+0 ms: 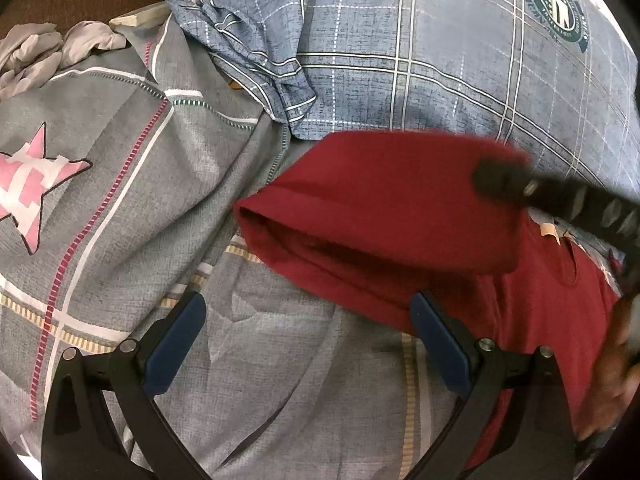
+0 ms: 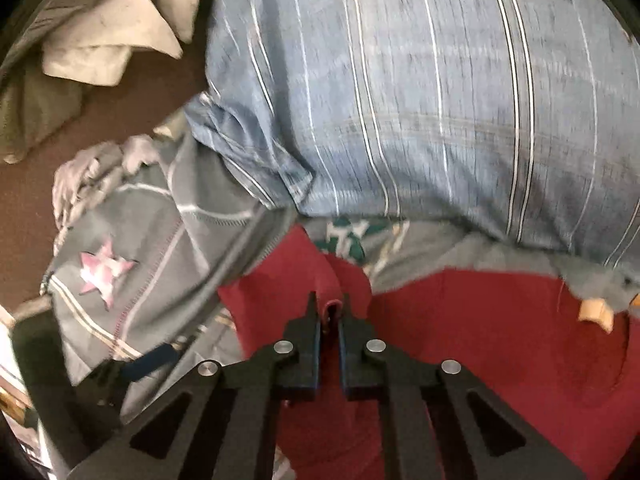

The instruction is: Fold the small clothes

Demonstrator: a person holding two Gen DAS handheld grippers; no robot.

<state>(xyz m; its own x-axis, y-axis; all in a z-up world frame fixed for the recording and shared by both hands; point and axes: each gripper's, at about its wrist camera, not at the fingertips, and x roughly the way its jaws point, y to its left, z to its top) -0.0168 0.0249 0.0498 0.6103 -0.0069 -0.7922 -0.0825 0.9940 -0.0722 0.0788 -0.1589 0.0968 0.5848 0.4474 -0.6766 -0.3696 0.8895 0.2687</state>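
A dark red garment [image 1: 380,208] lies on the bed with its left part folded over into a rounded edge. My left gripper [image 1: 308,304] hovers open just in front of it; the right finger is over the red cloth and the left finger over the sheet, with nothing gripped. My right gripper [image 1: 500,180], blurred in the left wrist view, reaches in from the right onto the garment's top layer. In the right wrist view my right gripper [image 2: 329,306] is shut on a raised fold of the red garment [image 2: 480,340], and the hem shows between the tips.
The grey checked bedsheet [image 1: 120,200] with a pink star covers the bed. A blue plaid pillow [image 1: 440,60] lies right behind the garment. Crumpled grey cloth [image 1: 40,52] sits at the bed's far left edge. More clothes [image 2: 112,40] lie on the brown floor [image 2: 120,120]. A hand [image 1: 616,360] is at the right.
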